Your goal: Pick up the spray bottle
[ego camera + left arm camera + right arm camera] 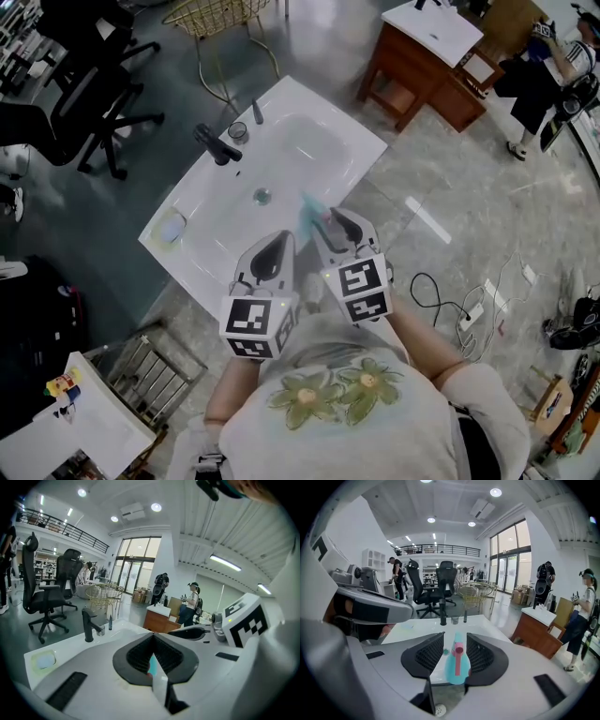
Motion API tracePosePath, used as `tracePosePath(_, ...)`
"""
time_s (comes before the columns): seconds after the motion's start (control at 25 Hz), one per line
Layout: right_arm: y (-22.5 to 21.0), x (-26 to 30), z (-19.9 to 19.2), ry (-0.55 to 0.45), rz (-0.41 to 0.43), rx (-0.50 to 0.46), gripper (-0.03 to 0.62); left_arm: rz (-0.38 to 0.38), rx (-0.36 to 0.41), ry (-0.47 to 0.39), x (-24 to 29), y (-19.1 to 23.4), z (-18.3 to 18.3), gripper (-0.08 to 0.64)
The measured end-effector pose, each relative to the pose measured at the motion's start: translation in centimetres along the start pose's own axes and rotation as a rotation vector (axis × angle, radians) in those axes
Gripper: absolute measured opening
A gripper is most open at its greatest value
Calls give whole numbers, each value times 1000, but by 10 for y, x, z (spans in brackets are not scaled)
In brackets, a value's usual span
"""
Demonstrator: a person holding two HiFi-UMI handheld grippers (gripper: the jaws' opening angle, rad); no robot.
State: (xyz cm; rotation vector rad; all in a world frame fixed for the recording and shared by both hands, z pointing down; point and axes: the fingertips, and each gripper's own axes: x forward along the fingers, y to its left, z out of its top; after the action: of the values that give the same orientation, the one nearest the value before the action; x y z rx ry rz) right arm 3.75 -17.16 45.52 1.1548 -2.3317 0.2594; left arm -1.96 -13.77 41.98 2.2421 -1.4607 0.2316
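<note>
The white sink point(347, 136) sat right in front of the person. The spray bottle point(308, 212) point(457, 665) was at the near edge of the sink, on the person's side of the drain point(262, 195). It was blue-green with a pink trigger, and it stood up straight.

The right gripper point(333, 217) point(455, 637) was over that same near edge of the sink. Its two jaws were wide apart, with the spray bottle in the gap between them. The bottle was close to one jaw, and there was clear room between it and the other jaw. The jaws were not squeezing it.

The left gripper point(279, 236) point(153, 637) was just beside the right one, also at the near edge of the sink. Its jaw tips were pressed together. A thin blue-green strip showed low behind the tips, but I could not tell what it was.

At the far side of the sink stood a black faucet point(217, 145) point(89, 625) with a small cup point(238, 131) next to it. A soap dish point(171, 228) point(45, 660) lay on the sink's left end.
</note>
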Motion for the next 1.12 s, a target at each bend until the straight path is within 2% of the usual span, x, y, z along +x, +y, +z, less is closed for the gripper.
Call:
tracePosePath(0.8, 1, 32, -24, 76, 57, -16, 127, 33, -7, 20, 9, 10, -3, 9)
tracePosePath(1.12, -2, 39, -23, 67, 41, -13, 127, 35, -7, 22, 12, 13, -2, 9)
